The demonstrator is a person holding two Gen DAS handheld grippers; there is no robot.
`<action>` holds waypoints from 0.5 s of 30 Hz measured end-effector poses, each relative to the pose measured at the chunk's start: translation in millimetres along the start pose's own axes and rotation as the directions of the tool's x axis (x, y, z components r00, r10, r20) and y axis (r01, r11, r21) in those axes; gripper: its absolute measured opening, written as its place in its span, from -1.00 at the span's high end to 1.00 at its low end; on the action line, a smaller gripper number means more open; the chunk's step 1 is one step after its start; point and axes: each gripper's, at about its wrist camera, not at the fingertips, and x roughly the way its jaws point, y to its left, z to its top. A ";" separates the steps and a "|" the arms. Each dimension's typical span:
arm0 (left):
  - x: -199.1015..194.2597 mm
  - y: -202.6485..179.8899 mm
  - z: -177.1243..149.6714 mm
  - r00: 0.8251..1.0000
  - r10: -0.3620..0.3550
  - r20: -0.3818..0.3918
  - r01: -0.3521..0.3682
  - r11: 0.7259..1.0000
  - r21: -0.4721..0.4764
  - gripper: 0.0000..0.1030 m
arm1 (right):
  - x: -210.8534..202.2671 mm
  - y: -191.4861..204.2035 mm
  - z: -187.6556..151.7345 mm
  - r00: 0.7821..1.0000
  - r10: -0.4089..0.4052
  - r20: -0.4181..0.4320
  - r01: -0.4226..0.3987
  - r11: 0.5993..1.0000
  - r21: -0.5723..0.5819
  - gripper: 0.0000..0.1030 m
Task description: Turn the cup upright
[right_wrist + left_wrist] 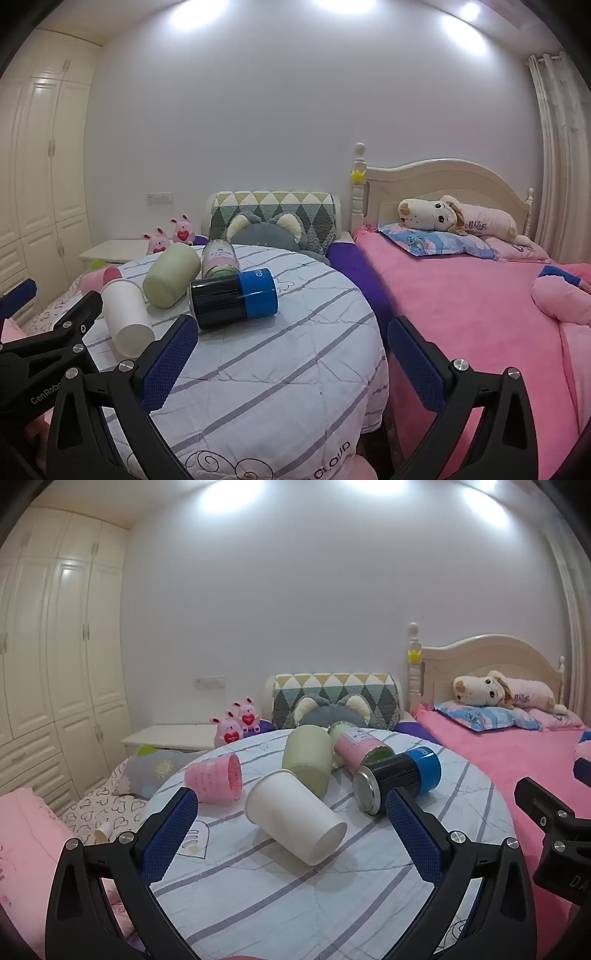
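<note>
Several cups lie on their sides on a round table with a striped cloth. A white paper cup lies nearest, between my left gripper's open fingers and just beyond them; it also shows in the right wrist view. Around it lie a pink cup, a pale green cup, a pink-and-green can and a black-and-blue can. My left gripper is open and empty. My right gripper is open and empty over the table's right edge, short of the black-and-blue can.
A pink bed with a plush dog lies to the right. A patterned cushion and pink bunnies sit behind the table. White wardrobes stand at left. The right gripper's body shows at the left view's right edge.
</note>
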 end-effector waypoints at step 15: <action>0.8 1.5 0.9 1.000 -0.003 -0.017 0.003 1.000 0.001 -1.00 | 2.7 -0.4 -3.0 1.000 -0.008 -0.008 0.008 1.000 0.001 -1.00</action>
